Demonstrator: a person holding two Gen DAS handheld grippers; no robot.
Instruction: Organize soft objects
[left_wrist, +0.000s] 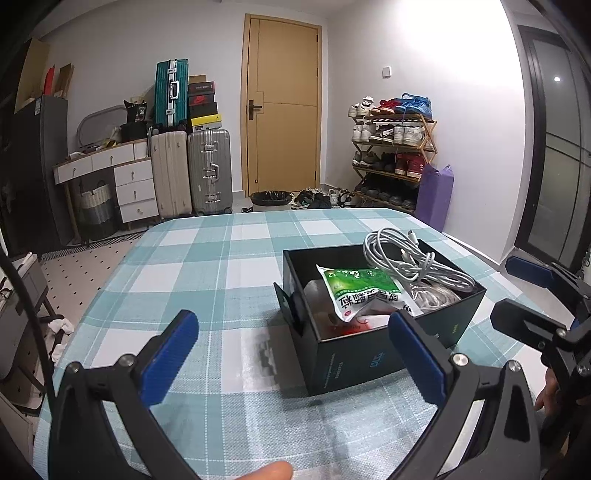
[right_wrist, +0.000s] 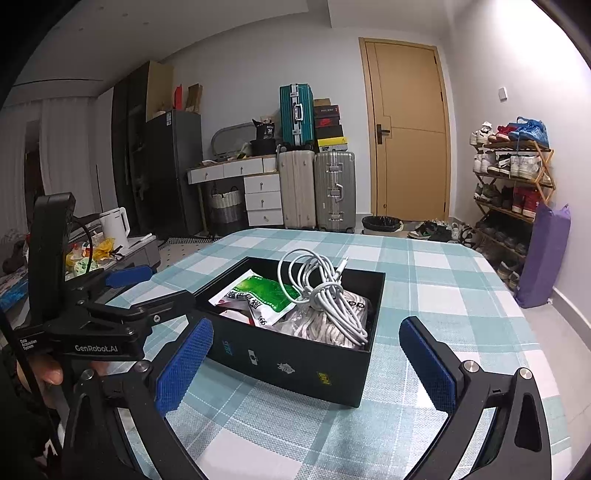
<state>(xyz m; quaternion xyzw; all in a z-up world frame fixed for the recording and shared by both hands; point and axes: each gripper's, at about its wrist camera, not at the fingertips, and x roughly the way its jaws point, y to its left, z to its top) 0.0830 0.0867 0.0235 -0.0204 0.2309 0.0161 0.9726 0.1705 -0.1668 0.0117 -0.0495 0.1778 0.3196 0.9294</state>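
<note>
Both my left tongs (left_wrist: 291, 354) and right tongs (right_wrist: 304, 358) gape empty; the black cardboard box (right_wrist: 295, 363) of soft things lies ahead, nearer my right.

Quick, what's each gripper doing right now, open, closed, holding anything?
Left gripper: jaws open, holding nothing.
Right gripper: jaws open, holding nothing.

I'm standing in a home entry room | shoe rack (left_wrist: 393, 147) | stacked suitcases (left_wrist: 192, 170) | wooden door (left_wrist: 282, 107) | checked tablecloth (left_wrist: 207, 258) covering the table
</note>
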